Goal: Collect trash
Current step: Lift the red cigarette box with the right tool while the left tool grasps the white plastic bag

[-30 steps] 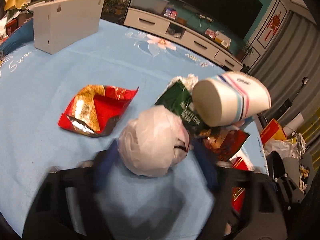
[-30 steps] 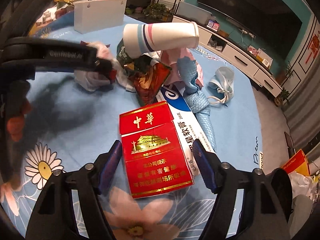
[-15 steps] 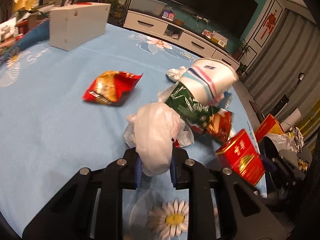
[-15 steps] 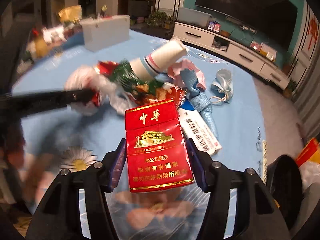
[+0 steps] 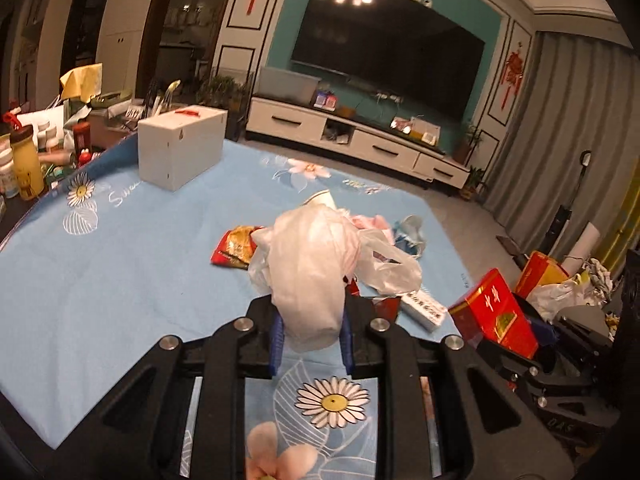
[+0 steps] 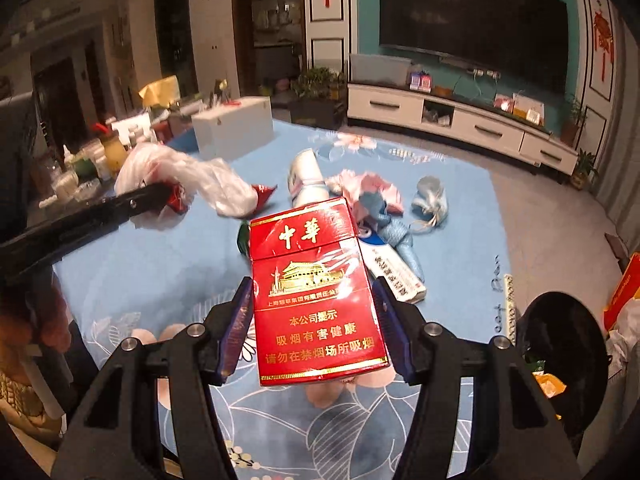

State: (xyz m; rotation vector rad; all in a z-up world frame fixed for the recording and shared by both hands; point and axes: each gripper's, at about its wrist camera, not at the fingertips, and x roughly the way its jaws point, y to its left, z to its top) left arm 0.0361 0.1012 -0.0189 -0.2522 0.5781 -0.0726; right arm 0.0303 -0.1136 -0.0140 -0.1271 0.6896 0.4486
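My left gripper (image 5: 312,326) is shut on a crumpled white plastic bag (image 5: 310,268), held above the blue floral tablecloth (image 5: 120,264). The same bag (image 6: 188,184) shows at the left of the right wrist view, with the left gripper's dark arm under it. My right gripper (image 6: 316,320) is shut on a red cigarette pack (image 6: 314,292), lifted off the cloth; that pack (image 5: 496,314) appears at the right of the left wrist view. On the cloth lie a red snack wrapper (image 5: 234,246), a striped paper cup (image 6: 306,180), pink and blue rags (image 6: 372,196) and a white carton (image 6: 396,276).
A white box (image 5: 180,148) stands at the far left of the table. A black bin (image 6: 564,356) sits off the table's right edge, beside a red-orange bag (image 5: 540,270) and white bags on the floor. Bottles crowd a side surface at far left (image 5: 24,160).
The left gripper closed on the white bag and lifted it. The right gripper raised the red pack off the cloth. Both views now look more level, showing the room beyond.
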